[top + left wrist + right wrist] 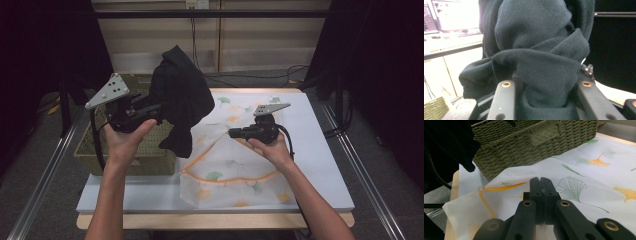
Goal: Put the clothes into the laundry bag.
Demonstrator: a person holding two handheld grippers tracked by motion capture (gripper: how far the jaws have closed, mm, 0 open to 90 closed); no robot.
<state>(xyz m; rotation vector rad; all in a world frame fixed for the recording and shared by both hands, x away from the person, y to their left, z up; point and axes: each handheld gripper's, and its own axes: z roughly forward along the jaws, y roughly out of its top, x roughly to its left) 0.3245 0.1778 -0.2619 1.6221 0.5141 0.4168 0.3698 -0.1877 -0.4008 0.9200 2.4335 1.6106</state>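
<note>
Up above the woven basket (125, 150), the left gripper (150, 111) is clamped on a bunched black garment (180, 100), while the right gripper (235, 133) has its jaws pressed together on the edge of a leaf-printed mesh bag (235, 175) on the table (320, 150).

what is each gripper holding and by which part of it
The left gripper grips the black garment by a bunched fold, lifted above the basket. The right gripper pinches the leaf-print bag at its upper layer.

I see a white-topped table (320, 150) bearing a woven basket (127, 155) at its left and a leaf-printed mesh bag (235, 175) spread beside it, touching.
</note>
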